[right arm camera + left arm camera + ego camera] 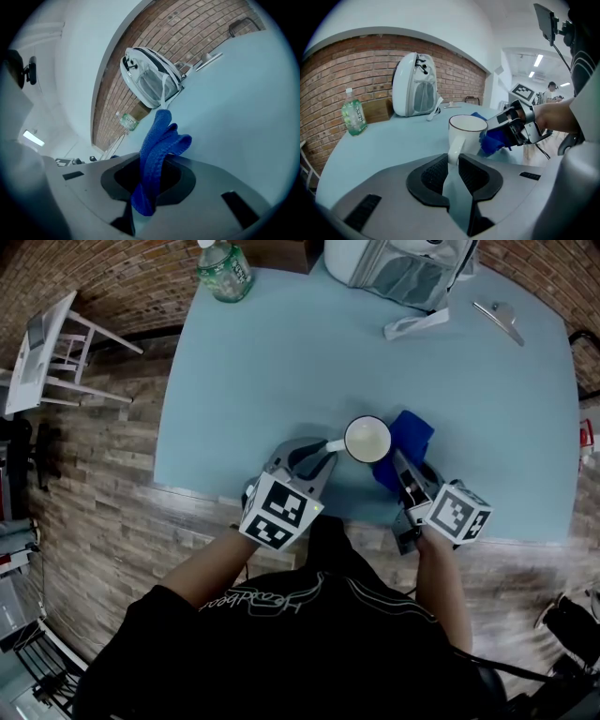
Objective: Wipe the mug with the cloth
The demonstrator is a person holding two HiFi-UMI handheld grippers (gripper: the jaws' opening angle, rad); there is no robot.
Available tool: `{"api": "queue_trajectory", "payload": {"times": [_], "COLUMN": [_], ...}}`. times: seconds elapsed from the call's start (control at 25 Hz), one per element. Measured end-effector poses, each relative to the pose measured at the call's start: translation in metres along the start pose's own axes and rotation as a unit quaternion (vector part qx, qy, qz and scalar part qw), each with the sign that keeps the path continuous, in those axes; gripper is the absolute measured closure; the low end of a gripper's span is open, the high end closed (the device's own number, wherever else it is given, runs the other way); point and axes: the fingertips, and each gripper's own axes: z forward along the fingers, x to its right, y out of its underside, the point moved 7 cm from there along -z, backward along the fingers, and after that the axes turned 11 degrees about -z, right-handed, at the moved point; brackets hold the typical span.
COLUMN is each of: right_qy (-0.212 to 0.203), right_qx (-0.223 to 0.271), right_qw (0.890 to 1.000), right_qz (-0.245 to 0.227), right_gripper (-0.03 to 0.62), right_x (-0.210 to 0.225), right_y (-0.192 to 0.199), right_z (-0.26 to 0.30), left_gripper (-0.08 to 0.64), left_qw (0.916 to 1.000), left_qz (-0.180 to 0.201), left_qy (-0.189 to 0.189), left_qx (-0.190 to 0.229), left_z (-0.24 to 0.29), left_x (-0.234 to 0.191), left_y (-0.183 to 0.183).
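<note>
We have the head view above the person, facing steeply down on the table (281, 362), with the left gripper (317, 463) and right gripper (403, 474) low in frame. The left gripper view sits just behind its jaws, roughly level, and looks across the table to the brick wall (370, 61), with the mug (466, 133) very near the lens. The right gripper view is rolled sideways, the cloth (161, 136) almost on the lens. All three share the backpack (398, 268) and bottle (223, 271) at the far edge. Head and left gripper views also share mug, cloth and right gripper.
</note>
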Motion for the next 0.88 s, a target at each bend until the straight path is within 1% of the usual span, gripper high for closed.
{"api": "queue_trajectory", "payload": {"times": [0.12, 0.24, 0.32, 0.44, 0.56, 0.68, 0.88], "right_qy": [0.002, -0.009, -0.023, -0.057, -0.075, -0.089, -0.130], "right_qx": [-0.008, 0.002, 0.021, 0.064, 0.084, 0.086, 0.072], "right_qw": [1.000, 1.000, 1.000, 0.996, 0.993, 0.992, 0.988], "right_qz": [-0.001, 0.006, 0.007, -0.009, -0.029, -0.035, -0.045], "right_gripper": [0.531, 0.531, 0.531, 0.531, 0.531, 0.531, 0.531], "right_x": [0.002, 0.003, 0.003, 0.002, 0.003, 0.002, -0.002], "right_y": [-0.001, -0.008, -0.016, -0.036, -0.048, -0.052, -0.055], "right_z": [0.002, -0.001, -0.007, -0.014, -0.016, -0.017, -0.012], "left_gripper": [0.483, 0.483, 0.483, 0.483, 0.483, 0.483, 0.483], "left_qw": [1.0000, 1.0000, 1.0000, 1.0000, 0.9999, 0.9999, 0.9999], "left_qz": [0.000, 0.000, 0.002, 0.002, 0.001, 0.001, -0.001], "left_qy": [0.001, 0.000, 0.003, 0.003, 0.001, 0.002, 0.002], "left_qx": [0.001, 0.003, 0.006, 0.009, 0.010, 0.011, 0.012], "left_z": [0.002, 0.003, 0.004, 0.007, 0.009, 0.009, 0.012], "left_x": [-0.003, -0.006, -0.008, -0.012, -0.016, -0.019, -0.023], "left_y": [0.000, -0.002, -0.006, -0.010, -0.012, -0.013, -0.017]}}
